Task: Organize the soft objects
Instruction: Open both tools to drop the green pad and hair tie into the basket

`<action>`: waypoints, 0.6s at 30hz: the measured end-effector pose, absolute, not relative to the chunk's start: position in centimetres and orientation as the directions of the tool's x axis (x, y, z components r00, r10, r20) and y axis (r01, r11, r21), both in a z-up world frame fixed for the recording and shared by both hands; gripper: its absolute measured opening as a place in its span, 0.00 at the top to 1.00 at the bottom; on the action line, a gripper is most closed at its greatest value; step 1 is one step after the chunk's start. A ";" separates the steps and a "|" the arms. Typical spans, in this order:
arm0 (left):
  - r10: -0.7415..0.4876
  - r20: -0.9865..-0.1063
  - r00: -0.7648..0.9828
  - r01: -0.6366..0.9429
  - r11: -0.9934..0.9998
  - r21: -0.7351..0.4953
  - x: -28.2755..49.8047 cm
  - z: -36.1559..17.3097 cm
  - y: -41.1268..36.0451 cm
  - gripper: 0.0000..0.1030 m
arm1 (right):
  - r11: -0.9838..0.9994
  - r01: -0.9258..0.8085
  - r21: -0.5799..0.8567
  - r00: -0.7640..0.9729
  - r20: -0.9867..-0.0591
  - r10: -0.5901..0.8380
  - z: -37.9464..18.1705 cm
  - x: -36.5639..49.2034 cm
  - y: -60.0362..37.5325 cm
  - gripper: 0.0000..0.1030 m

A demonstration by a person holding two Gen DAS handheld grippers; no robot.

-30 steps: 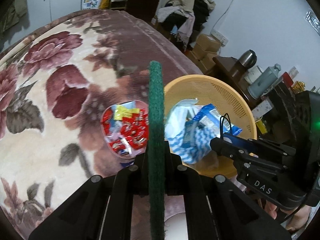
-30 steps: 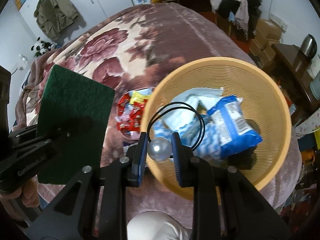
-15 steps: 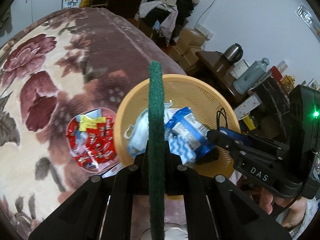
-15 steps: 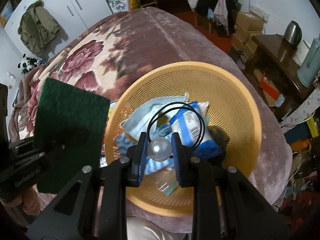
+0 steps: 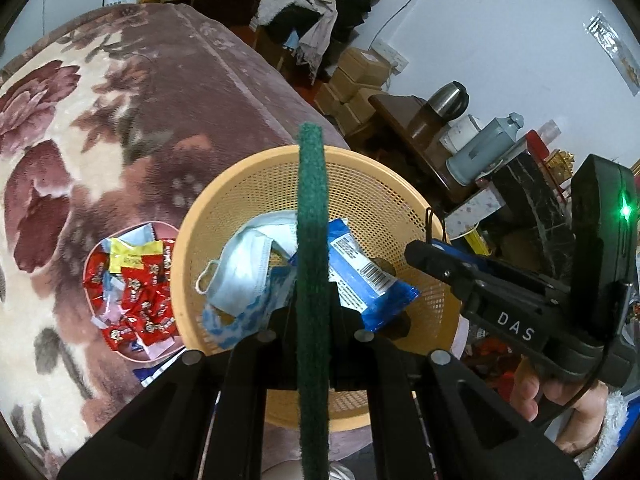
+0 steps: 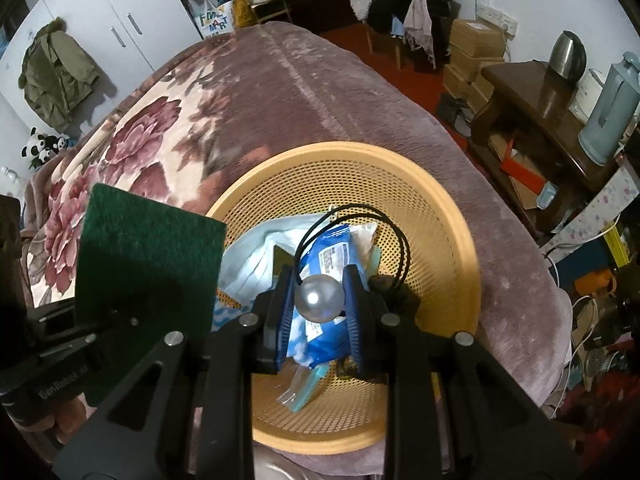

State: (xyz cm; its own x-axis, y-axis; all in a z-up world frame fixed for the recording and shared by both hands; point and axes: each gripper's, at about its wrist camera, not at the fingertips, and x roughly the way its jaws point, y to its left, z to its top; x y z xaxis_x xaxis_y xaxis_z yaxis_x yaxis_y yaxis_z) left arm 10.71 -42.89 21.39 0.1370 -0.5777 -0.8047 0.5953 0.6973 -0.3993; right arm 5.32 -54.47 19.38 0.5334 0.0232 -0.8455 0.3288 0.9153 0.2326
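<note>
Cluttered home bedroom, floral blanket [image 6: 132, 148] ahead of claw, wardrobe [image 6: 120, 28] far left, clothes-piled chair [image 6: 396, 4] beyond, kettle [image 6: 567, 55] right

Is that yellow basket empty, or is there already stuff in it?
Not empty. The basket already holds a face mask and a blue packet, among other bits lying on its bottom.

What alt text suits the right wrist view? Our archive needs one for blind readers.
The right gripper holds a pearl hair tie above an orange mesh basket of soft items on a floral blanket; at left, the left gripper holds a green scouring pad.
</note>
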 end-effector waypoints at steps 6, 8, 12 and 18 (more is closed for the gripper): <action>-0.576 -0.809 0.118 0.595 0.693 -0.407 11.0 20.6 -44.1 0.94 | 0.910 0.344 0.230 0.528 -0.849 0.015 19.0 6.0 -55.3 0.76; -0.578 -0.808 0.112 0.594 0.691 -0.412 11.1 20.3 -44.4 0.94 | 0.909 0.351 0.225 0.524 -0.852 0.008 18.8 6.3 -55.7 0.76; -0.578 -0.809 0.106 0.594 0.689 -0.415 11.6 19.7 -45.0 0.95 | 0.901 0.370 0.225 0.528 -0.849 -0.005 18.6 6.8 -56.4 0.76; -0.551 -0.827 0.116 0.592 0.707 -0.388 12.8 19.1 -45.9 0.14 | 0.876 0.413 0.249 0.519 -0.855 -0.002 18.0 6.8 -57.4 0.43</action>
